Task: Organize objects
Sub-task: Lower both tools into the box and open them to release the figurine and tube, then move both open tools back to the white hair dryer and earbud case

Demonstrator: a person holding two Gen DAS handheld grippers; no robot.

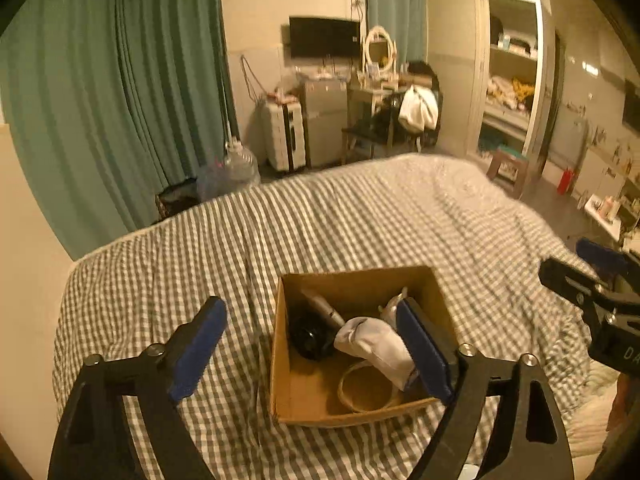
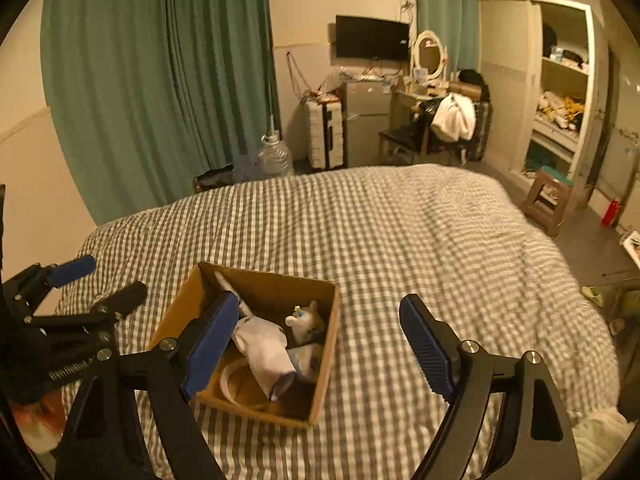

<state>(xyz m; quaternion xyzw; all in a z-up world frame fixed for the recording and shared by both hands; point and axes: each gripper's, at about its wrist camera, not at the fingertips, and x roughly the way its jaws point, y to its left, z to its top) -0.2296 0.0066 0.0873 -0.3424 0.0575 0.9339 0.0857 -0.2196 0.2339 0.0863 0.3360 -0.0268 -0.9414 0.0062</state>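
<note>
I am holding my left tongs (image 1: 316,352) out over the near part of the bed (image 1: 360,216), their blue pads spread wide and gripping nothing; one pad is hanging over the checked cover to the left of the cardboard box (image 1: 352,280) and the other is reaching above the box's right side. My right tongs (image 2: 316,344) are also gaping wide and empty, the left pad hovering over the box's near-left edge, the right pad over bare cover well to the right of it. Each pair is showing at the edge of the other's view: the right tongs are jutting in from the right in the left wrist view, the left tongs from the left in the right wrist view.

The bed, under its grey-and-white gingham cover, is filling most of both views. The open brown box is sitting on it near me, between the two pairs of tongs.

Inside, a white sock (image 2: 266,350) is lying across the middle, its open cuff toward me. A roll of tape (image 1: 370,390) is lying flat on the box floor at the near side, partly under the sock. A glossy black rounded object (image 1: 308,338) is sitting in the left part, with a silver-white tube-like item (image 1: 324,306) leaning over it toward the far-left corner. A small white plush toy (image 2: 306,320) is standing by the right wall.
</note>
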